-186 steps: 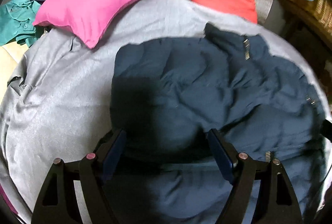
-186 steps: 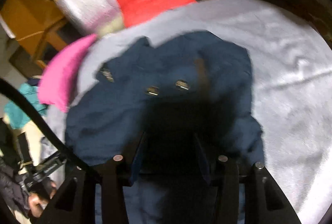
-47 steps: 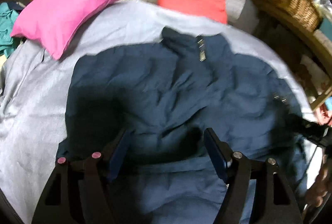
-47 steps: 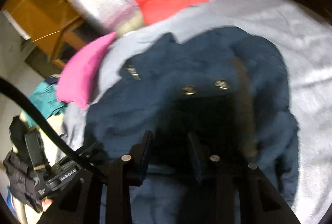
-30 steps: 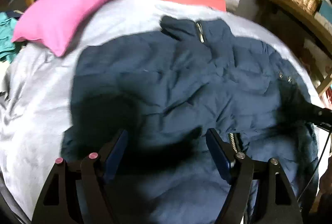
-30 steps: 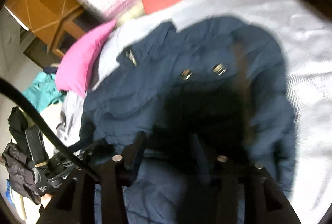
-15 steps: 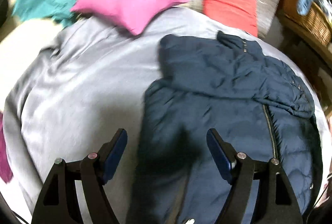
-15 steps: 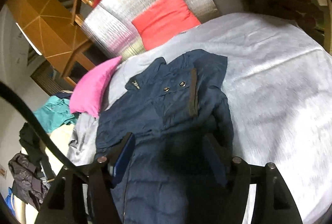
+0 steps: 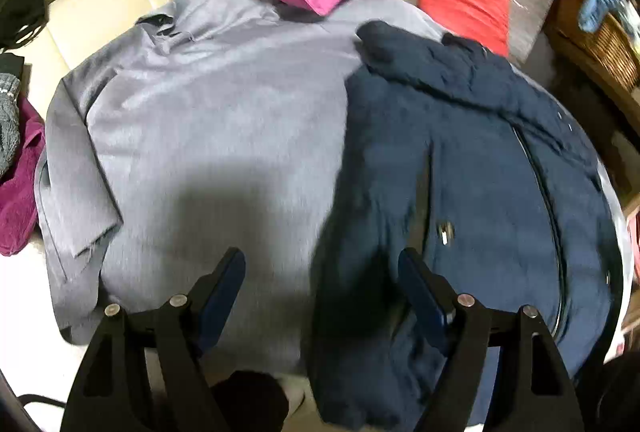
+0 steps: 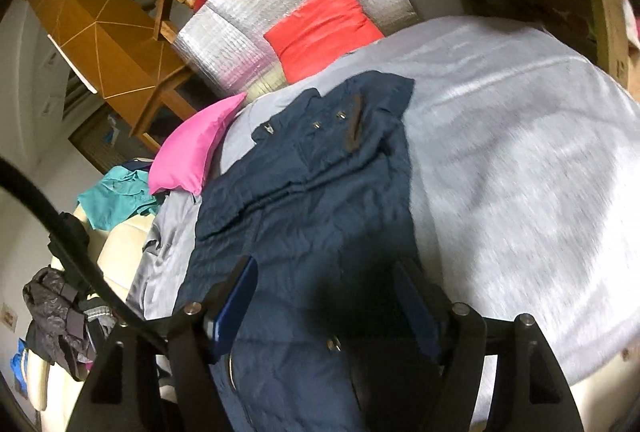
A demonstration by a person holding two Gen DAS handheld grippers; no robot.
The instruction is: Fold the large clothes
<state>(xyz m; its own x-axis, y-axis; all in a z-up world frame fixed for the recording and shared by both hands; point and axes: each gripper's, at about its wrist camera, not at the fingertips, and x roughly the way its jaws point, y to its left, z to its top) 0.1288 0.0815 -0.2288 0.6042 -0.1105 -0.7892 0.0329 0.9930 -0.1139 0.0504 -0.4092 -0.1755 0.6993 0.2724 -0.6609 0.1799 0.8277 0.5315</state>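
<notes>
Grey bedsheet (image 9: 208, 136) bearing navy padded jacket (image 9: 480, 192), folded lengthwise; left gripper (image 9: 320, 280) spread and empty, right gripper (image 10: 324, 292) just opened, nothing pinched; crosswise fold judged next, hem to be grasped.

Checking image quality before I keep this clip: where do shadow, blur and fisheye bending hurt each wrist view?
Left wrist: a dark shadow falls on the grey sheet and the navy jacket hem ahead of the left gripper; the lower jacket is smeared, and edges bend. Right wrist: shadow hides the jacket ahead of the right gripper; the sheet is streaked by motion blur.
</notes>
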